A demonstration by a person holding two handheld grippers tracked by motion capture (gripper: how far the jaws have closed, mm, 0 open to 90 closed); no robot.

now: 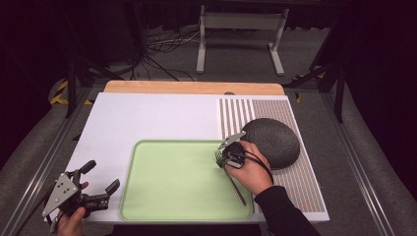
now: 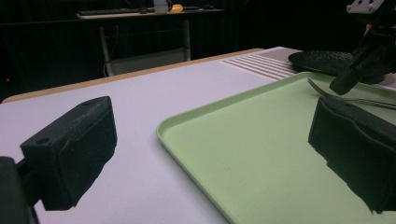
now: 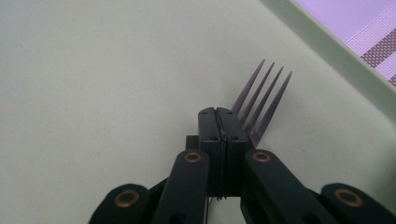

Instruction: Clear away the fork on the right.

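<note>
Fork in the green tray, right gripper over it.

High view: the tray holds one fork at its right side; the right gripper sits at the tines. The left gripper hangs spread wide off the tray's left edge.
Left gripper view: jaws far apart — tray between them, fork beyond.
Right gripper view: jaws pressed together above the fork — whether they pinch it, I cannot tell.

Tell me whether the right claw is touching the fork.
Touching. In the right gripper view the right claw has its jaws pressed together on the fork, whose tines stick out just past them above the green tray.
</note>
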